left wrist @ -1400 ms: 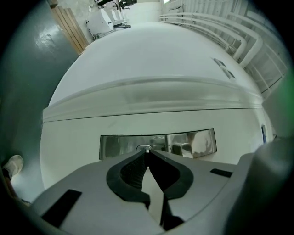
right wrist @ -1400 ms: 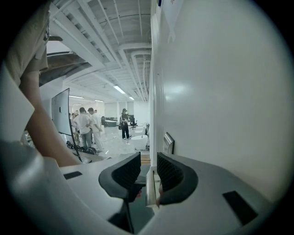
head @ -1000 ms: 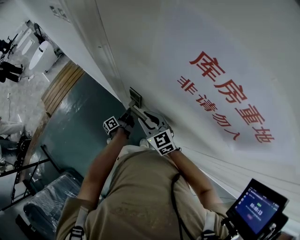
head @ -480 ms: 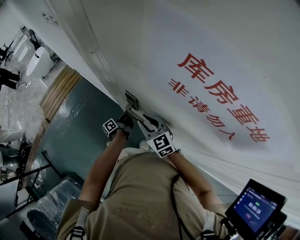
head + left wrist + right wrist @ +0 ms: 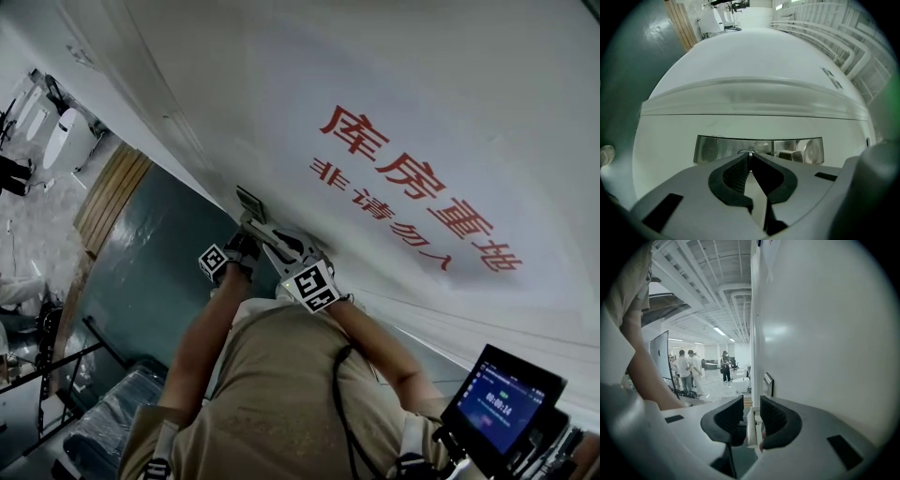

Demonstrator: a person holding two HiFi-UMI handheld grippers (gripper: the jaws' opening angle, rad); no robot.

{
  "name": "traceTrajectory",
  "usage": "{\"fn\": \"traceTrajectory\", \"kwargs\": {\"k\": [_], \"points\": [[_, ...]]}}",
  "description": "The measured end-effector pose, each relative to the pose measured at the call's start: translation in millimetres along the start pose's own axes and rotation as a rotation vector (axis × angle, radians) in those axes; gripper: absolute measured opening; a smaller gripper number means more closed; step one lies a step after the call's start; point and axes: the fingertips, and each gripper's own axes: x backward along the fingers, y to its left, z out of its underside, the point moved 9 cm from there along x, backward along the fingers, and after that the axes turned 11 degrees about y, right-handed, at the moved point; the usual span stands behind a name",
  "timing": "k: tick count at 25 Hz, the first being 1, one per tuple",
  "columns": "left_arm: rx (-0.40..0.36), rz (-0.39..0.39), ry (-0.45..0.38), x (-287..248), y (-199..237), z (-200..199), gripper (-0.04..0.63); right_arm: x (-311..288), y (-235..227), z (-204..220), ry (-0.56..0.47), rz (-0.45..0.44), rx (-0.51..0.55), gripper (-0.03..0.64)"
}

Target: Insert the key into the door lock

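we see the key (image 5: 749,156) only as a thin bright metal sliver, edge-on, low in the middle of the left gripper view. the left gripper (image 5: 750,158) is clenched on it, its jaws meeting at their tips. the front end of the key lies against the shiny metal lock plate (image 5: 717,149) on the white door (image 5: 754,126); how deep it sits we cannot tell. in the head view both grippers are in the centre of the frame, at the door below the red characters (image 5: 417,183). the right gripper (image 5: 751,402) grasps a pale bar (image 5: 751,425), it seems the door handle, low in the middle of its view. a metal plate (image 5: 768,383) stands out of the door just above.
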Motion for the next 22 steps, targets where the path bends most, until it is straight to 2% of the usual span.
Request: {"fn": "traceTrajectory", "kwargs": {"k": [3,14,22], "points": [[0.003,0.006,-0.022,2,2,-1,0.032,0,0,0,0.003,-0.003,-0.002,0.117],[-0.049,-0.030,0.032,0,1,-7,0.034,2,1,-2,0.002,0.013,0.014,0.118],[-0.043,-0.067,0.077,-7,1,-13,0.035,5,7,0,-0.005,0.008,0.016,0.117]]}}
